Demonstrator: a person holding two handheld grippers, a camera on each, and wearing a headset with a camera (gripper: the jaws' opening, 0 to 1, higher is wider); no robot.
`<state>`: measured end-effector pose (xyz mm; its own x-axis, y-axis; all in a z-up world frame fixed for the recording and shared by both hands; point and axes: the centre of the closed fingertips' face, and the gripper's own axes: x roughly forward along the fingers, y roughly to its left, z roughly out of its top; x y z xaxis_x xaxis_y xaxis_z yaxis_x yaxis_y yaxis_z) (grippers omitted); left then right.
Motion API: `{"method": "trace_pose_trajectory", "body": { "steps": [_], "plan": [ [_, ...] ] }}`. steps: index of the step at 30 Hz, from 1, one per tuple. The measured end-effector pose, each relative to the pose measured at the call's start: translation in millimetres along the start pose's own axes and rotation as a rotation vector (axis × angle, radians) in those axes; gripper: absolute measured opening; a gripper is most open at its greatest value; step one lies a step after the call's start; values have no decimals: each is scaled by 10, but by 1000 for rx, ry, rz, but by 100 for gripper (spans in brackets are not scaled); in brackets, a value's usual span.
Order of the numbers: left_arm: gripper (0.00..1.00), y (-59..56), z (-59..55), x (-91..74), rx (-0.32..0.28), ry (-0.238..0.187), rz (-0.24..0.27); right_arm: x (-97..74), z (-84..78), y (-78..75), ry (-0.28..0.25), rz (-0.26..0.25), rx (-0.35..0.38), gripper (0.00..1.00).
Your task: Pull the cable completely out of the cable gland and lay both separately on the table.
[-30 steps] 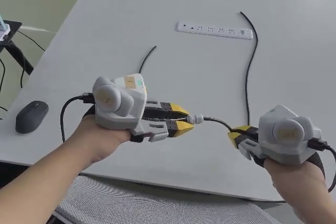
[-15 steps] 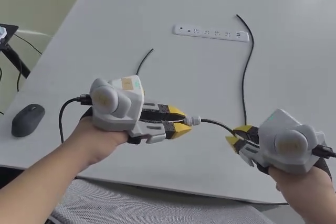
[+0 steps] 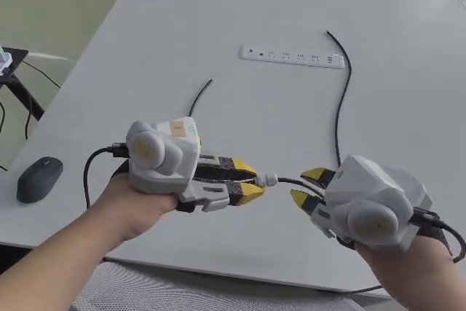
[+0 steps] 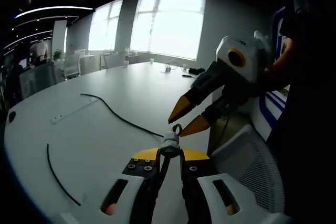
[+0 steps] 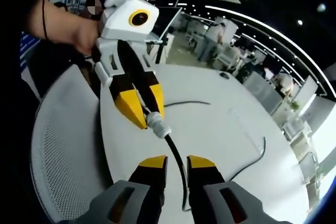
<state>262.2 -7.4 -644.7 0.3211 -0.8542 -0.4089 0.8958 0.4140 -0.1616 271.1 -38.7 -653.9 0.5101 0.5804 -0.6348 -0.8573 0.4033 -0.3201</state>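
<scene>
The left claw (image 3: 251, 180) is clamped on the cable gland (image 3: 268, 178). The pale fitting sticks out past the yellow tips, and both are held in the air above the near edge of the table (image 3: 218, 34). In the left gripper view the cable gland (image 4: 169, 142) sits squeezed between the left claw's (image 4: 170, 156) tips. The cable (image 3: 291, 180) is in the gland and runs from it straight toward the right claw (image 3: 309, 187).

Half a second ago the right claw was pinched on the cable. Now its jaws stand apart, one yellow tip on either side of the cable, and it is nearer the left claw, so less cable shows between them. In the right gripper view the cable (image 5: 176, 153) runs down through the gap of the right claw (image 5: 178, 162). Whether it touches either jaw cannot be told.

Past those tips the cable goes under the claw's body, and its far end is hidden. Farther out on the table lie a power strip (image 3: 291, 57) with its black cord (image 3: 342, 100), a short black wire (image 3: 200, 96) and a mouse (image 3: 40, 178).
</scene>
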Motion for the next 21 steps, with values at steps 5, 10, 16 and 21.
{"method": "trace_pose_trajectory", "body": {
  "steps": [5, 10, 16, 21],
  "plan": [
    [15, -15, -21, 12, 6, 9, -8, 11, 85, 41, -12, 8, -57, 7],
    [15, -33, -44, 23, 15, 17, -12, 31, 98, 78, -14, 20, -84, 3],
    [15, -44, -45, 7, 9, 14, -12, 42, 75, 111, -18, 38, -42, 1],
    [15, -73, 1, -7, 4, -4, -18, 30, 57, 127, -25, 49, 10, 0]
  ]
}}
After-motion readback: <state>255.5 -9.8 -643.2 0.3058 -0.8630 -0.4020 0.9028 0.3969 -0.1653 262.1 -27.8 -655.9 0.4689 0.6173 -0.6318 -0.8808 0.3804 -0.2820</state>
